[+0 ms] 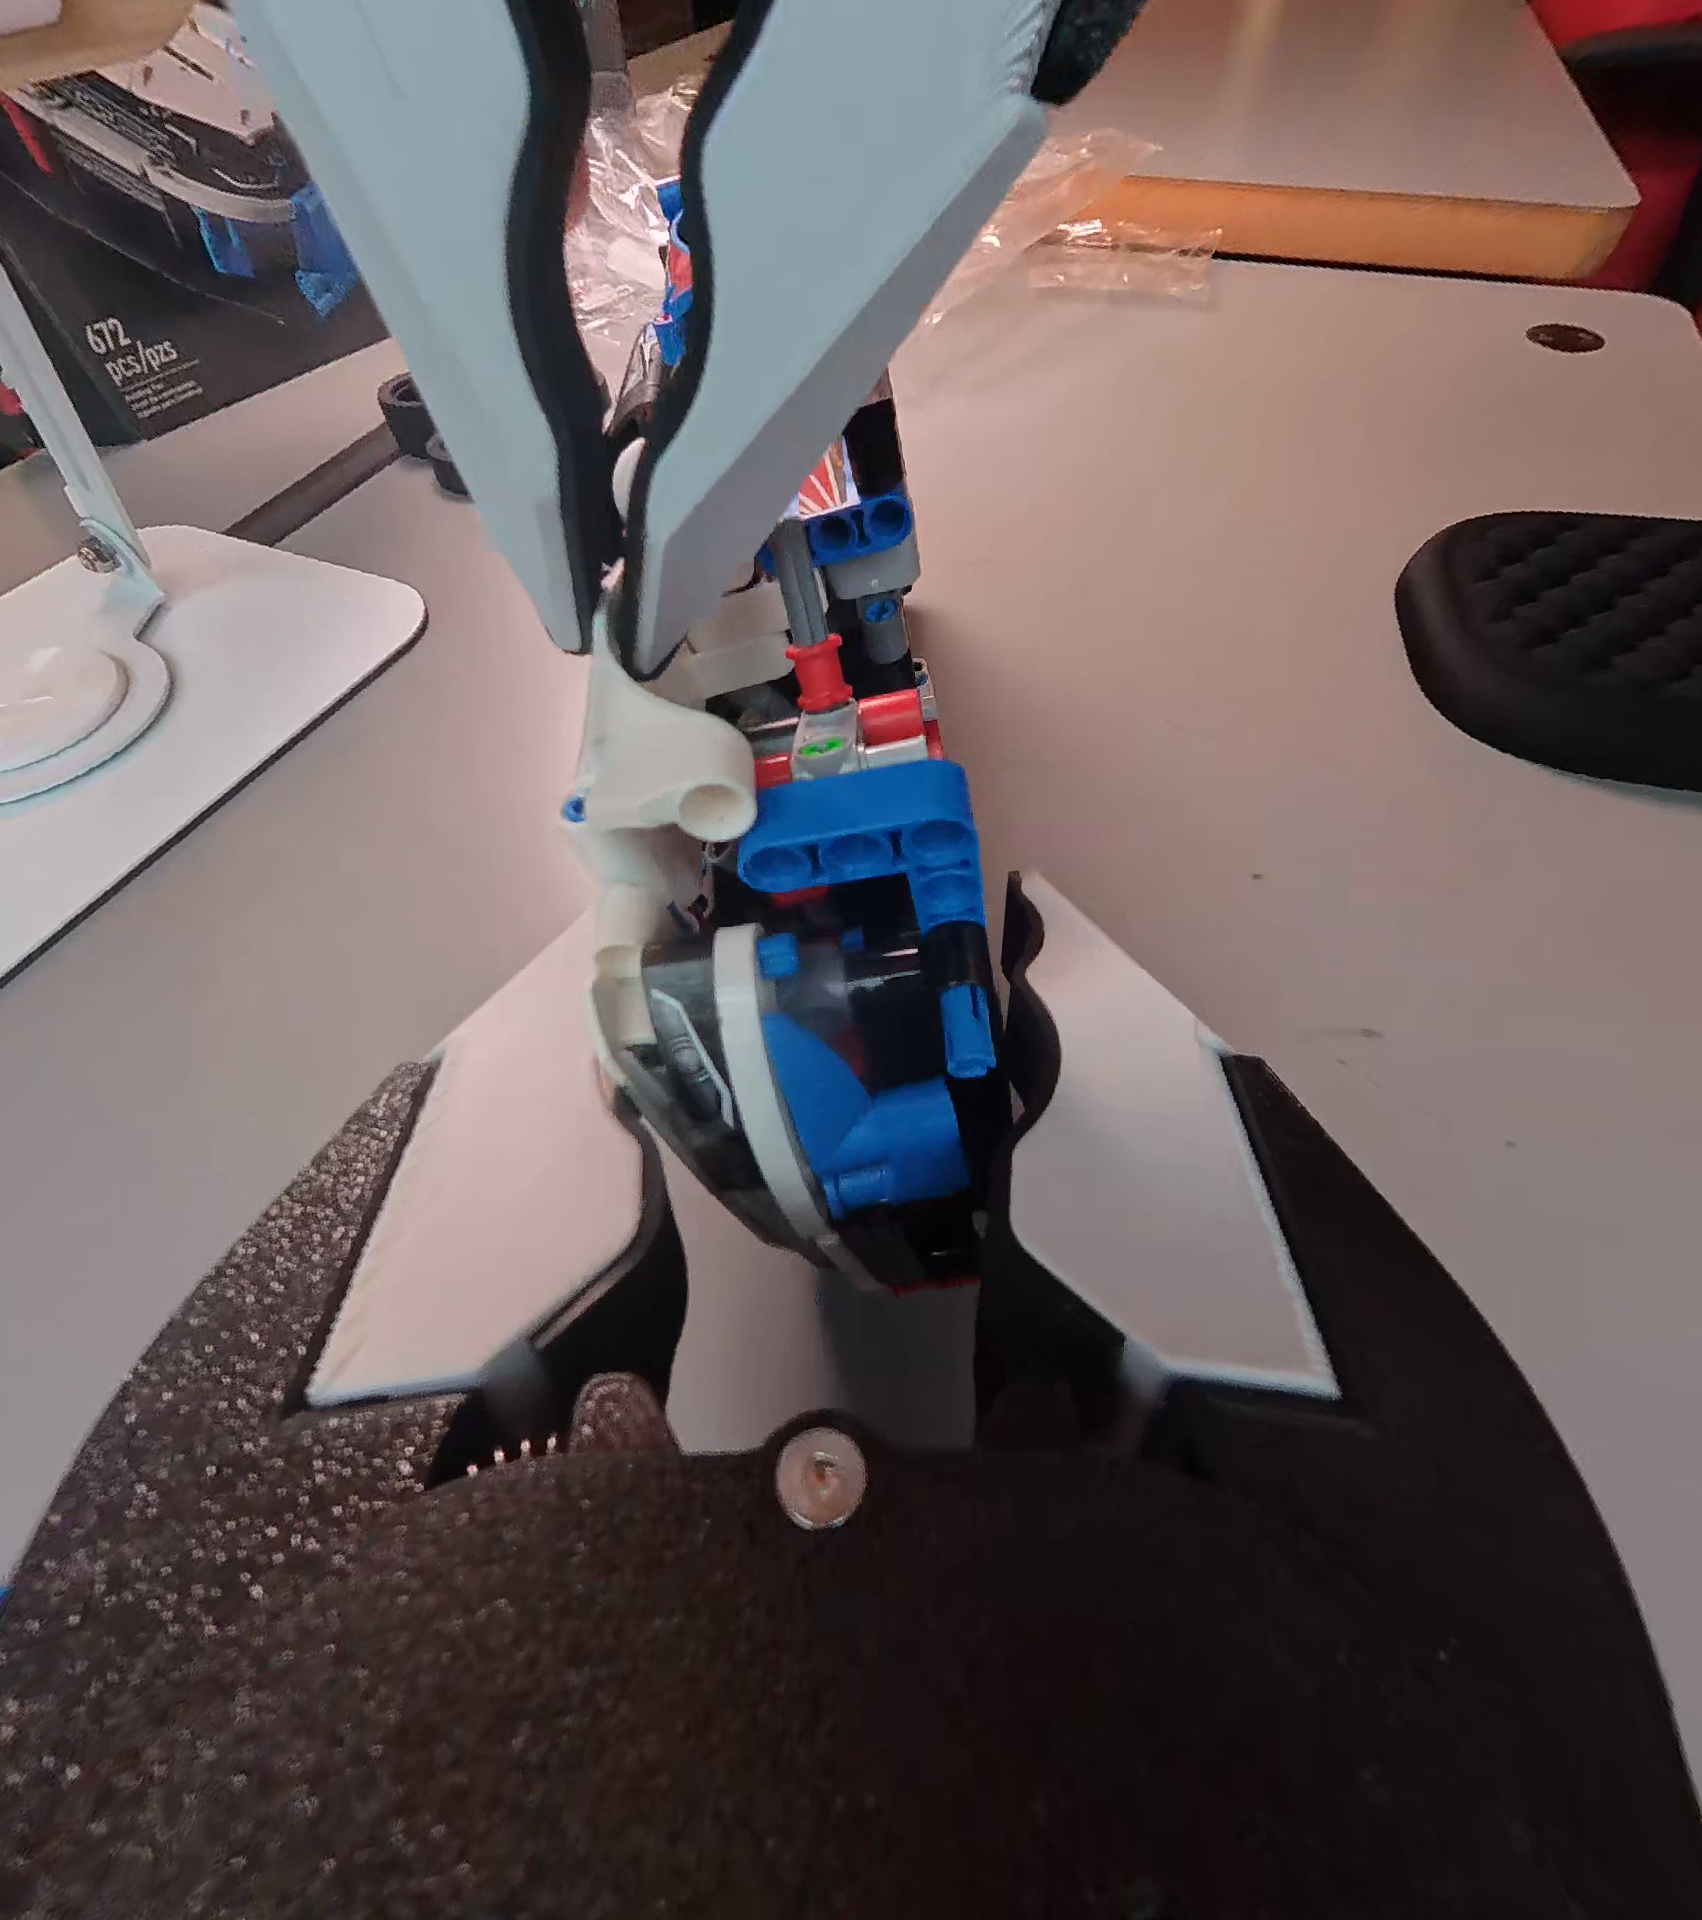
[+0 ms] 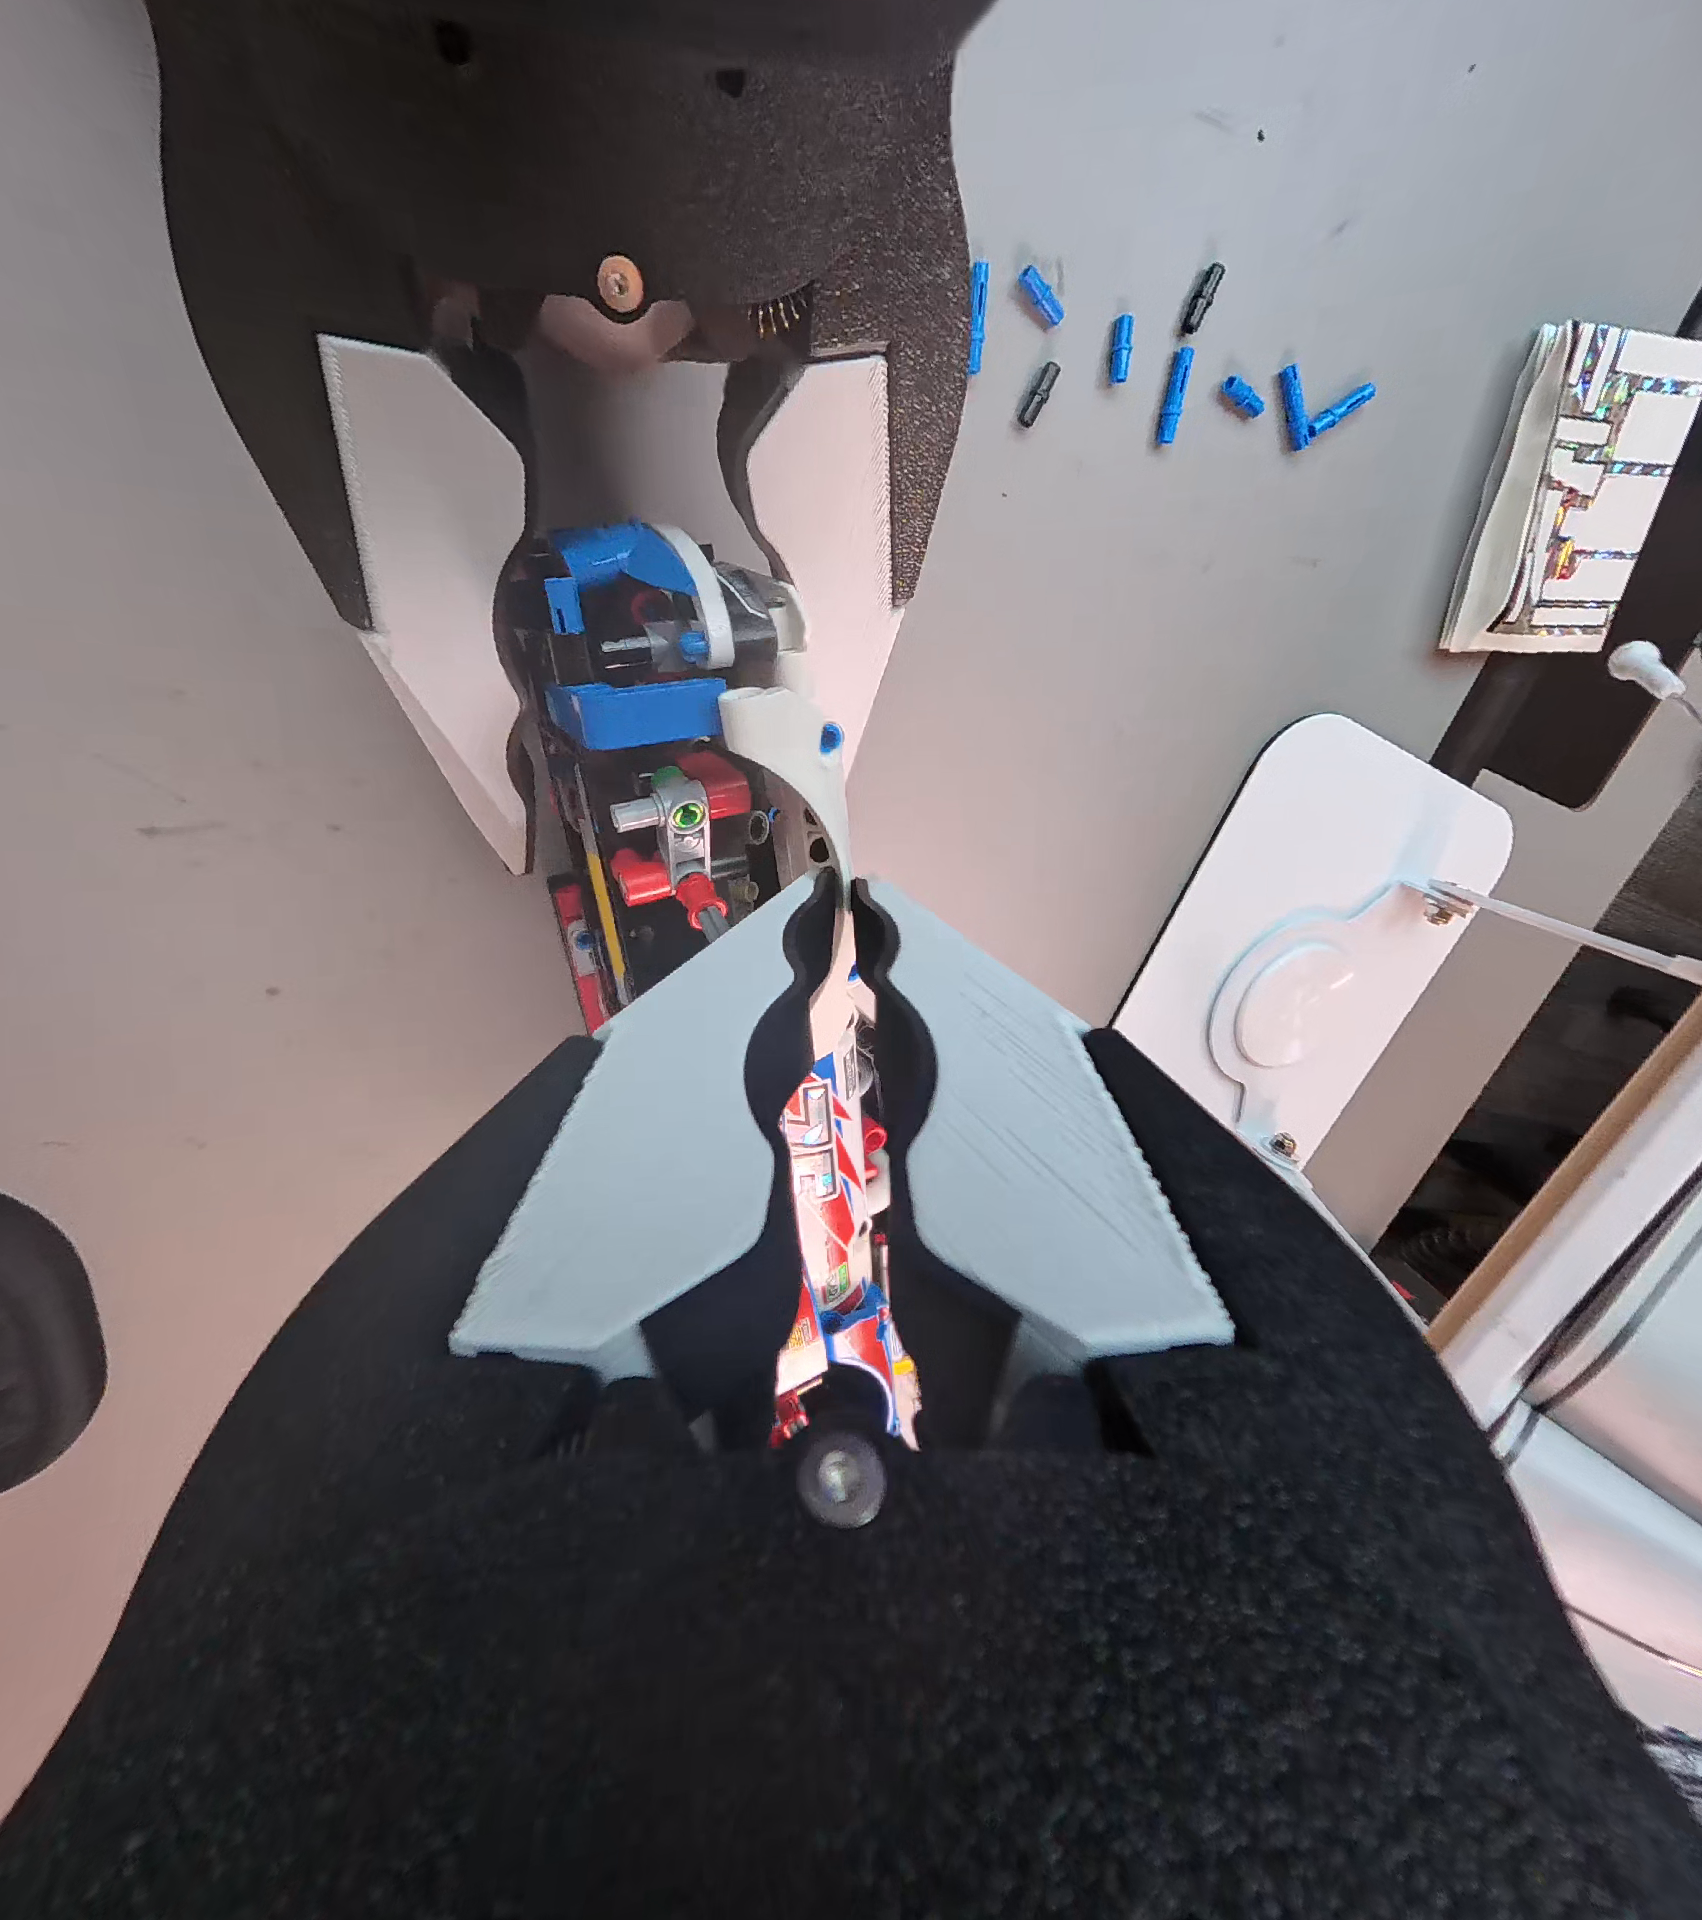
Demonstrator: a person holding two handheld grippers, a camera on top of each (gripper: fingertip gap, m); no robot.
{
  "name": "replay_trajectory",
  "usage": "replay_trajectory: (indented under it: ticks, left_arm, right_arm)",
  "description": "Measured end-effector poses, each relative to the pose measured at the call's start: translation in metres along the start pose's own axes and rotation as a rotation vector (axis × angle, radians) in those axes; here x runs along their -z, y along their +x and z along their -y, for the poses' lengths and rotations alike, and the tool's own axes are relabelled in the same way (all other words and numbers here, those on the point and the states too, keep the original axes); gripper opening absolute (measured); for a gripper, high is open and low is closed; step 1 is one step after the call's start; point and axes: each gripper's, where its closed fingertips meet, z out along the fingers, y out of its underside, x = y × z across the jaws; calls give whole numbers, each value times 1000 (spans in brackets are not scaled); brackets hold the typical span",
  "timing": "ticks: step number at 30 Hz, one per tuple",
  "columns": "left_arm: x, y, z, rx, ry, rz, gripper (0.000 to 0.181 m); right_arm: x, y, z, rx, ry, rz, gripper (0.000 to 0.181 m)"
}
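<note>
The left gripper (image 1: 805, 997), pale smooth fingers edged in wavy black rubber, is clamped on the blue-and-black end of a brick-built model (image 1: 857, 1049). The right gripper (image 2: 842, 894) pinches a curved white panel (image 2: 805, 758) on that model's side, tips nearly together. The model, a knobbly mix of blue beams, red pins and grey connectors, hangs between them above a matte grey desk (image 1: 1242, 727). Small blue and black pins (image 2: 1174, 390) lie scattered beside a booklet (image 2: 1574, 488); a dimpled black pad (image 1: 1626, 644), white stand base (image 1: 203, 665) and printed box (image 1: 151, 301) sit around.
</note>
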Motion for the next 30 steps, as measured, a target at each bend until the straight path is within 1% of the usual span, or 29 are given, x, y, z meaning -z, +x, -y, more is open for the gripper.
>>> replay_trajectory:
  ticks: [5, 10, 12, 15, 17, 19, 22, 23, 25, 27, 30]
  left_arm:
    - [-1, 4, 1, -14, 4, -19, 60]
    - [-1, 5, 1, -19, 2, -16, 59]
    - [-1, 5, 1, -29, 1, -11, 59]
    - [-1, 7, 1, -49, -3, 1, 58]
    - [-1, 5, 1, -53, -4, 17, 58]
    - [0, 1, 3, -95, -3, 60, 58]
    - [2, -3, 11, -163, 6, 144, 57]
    - [2, -4, 12, -179, 7, 169, 57]
    - [4, -7, 12, -252, -15, 233, 57]
    - [3, -8, 11, -348, -46, 305, 57]
    - [-1, -3, 10, -505, -105, 396, 58]
  right_arm:
    - [1, -4, -1, -45, 41, 35, 1]
    - [-1, -6, -1, -3, -7, 6, 1]
    - [-1, -7, -1, -3, -4, 10, 1]
    - [0, -10, 0, -30, 42, 26, 1]
    - [0, -9, 1, -77, 103, 2, 2]
    - [4, -7, 1, -147, 160, -57, 4]
    - [18, -3, -5, -257, 215, -223, 15]
    - [25, -5, -7, -309, 252, -269, 20]
    - [40, -16, -8, -458, 366, -315, 21]
    - [51, -31, -9, -671, 544, -312, 22]
    - [39, -59, -12, -1021, 801, -183, 24]
